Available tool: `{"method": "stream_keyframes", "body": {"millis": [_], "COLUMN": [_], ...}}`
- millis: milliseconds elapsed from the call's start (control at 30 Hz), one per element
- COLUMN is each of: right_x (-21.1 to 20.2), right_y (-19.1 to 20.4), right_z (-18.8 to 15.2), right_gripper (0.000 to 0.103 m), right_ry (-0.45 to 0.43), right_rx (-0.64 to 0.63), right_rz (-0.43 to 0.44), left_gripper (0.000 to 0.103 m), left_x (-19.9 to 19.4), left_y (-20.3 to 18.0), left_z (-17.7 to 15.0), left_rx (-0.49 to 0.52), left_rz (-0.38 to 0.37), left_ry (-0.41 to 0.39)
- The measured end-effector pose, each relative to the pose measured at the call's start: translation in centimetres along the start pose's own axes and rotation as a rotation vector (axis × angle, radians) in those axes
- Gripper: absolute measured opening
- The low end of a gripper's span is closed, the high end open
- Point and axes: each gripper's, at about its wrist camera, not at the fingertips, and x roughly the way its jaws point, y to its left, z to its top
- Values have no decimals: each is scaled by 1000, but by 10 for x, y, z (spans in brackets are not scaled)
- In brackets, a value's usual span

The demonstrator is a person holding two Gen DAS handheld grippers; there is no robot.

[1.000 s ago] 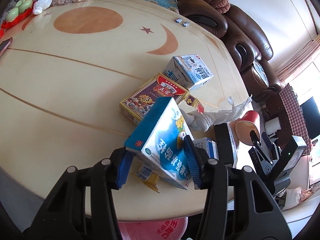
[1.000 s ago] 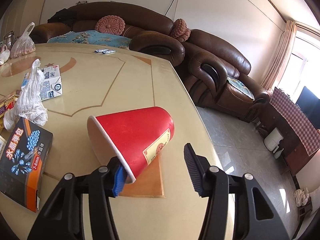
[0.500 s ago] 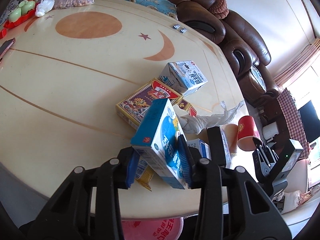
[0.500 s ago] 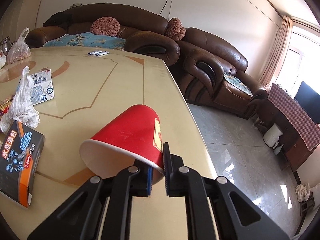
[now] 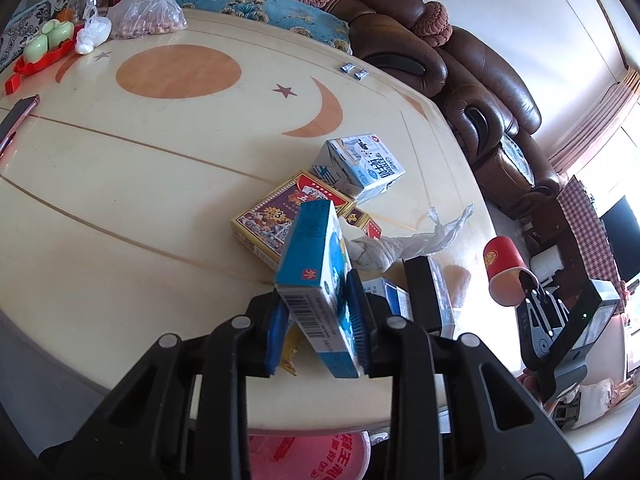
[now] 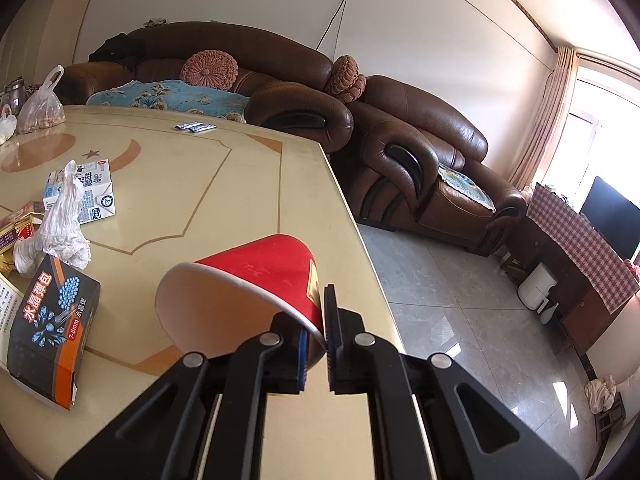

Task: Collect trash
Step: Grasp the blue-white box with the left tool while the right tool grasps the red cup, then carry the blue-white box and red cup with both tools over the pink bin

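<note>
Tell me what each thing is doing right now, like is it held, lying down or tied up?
Blue box: held off the table, left gripper fingers shut on it.
Red paper cup: empty, tipped sideways, right gripper pinching its rim.
Milk carton: lying on its side.
White plastic bag: knotted, crumpled on the table.
Black box: lying flat.
Red and yellow box: lying flat.

Black-orange box (image 6: 48,336), landmark on cream surface (image 6: 192,192): "水晶弹包", "7-8mm 水晶弹".
Blue box (image 5: 316,276), beside black-orange box toward near edge: "外" in red square, barcode below; digits unreadable.
Yellow-red box (image 5: 276,216), behind it: "3".
Milk carton (image 5: 360,164), farther back: print too small.
Red cup (image 6: 260,280), beyond box: label unreadable.
</note>
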Motion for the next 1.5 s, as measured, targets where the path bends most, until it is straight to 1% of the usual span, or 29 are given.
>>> {"method": "stream_keyframes", "body": {"millis": [100, 200, 267, 333, 533, 600, 700, 800, 900, 1000, 1233, 1500], "right_x": [-9, -18, -23, -28, -42, -47, -53, -58, -63, -70, -96, -131], "right_y": [-2, -4, -3, -3, -6, -7, -7, -9, -12, -15, -17, -20], "right_z": [3, 7, 8, 9, 14, 16, 19, 19, 20, 21, 24, 31], "right_gripper": [7, 7, 7, 7, 7, 7, 7, 7, 7, 7, 7, 7], "right_ry": [-23, -50, -62, -70, -92, -94, -87, -90, -82, -82, -107, -129], "right_rx": [2, -4, -9, -9, -5, 1, 14, 18, 27, 34, 28, 18], "right_rz": [0, -8, -9, -3, 18, 31, 56, 59, 79, 96, 128, 175], "left_gripper": [24, 23, 23, 22, 22, 22, 22, 22, 22, 22, 22, 22], "left_x": [-8, -16, -18, -20, -32, -35, -42, -47, -52, -56, -74, -100], "left_y": [-4, -12, -15, -15, -19, -21, -24, -26, -27, -27, -29, -38], "left_z": [-1, -1, 0, 0, 1, 1, 1, 0, -1, -3, -7, -21], "left_rx": [15, 57, 76, 73, 100, 106, 116, 125, 126, 131, 133, 167], "left_rz": [-3, 24, 32, 22, 42, 57, 59, 61, 59, 72, 83, 91], "left_ry": [-13, -50, -56, -56, -89, -98, -112, -122, -129, -142, -170, -201]}}
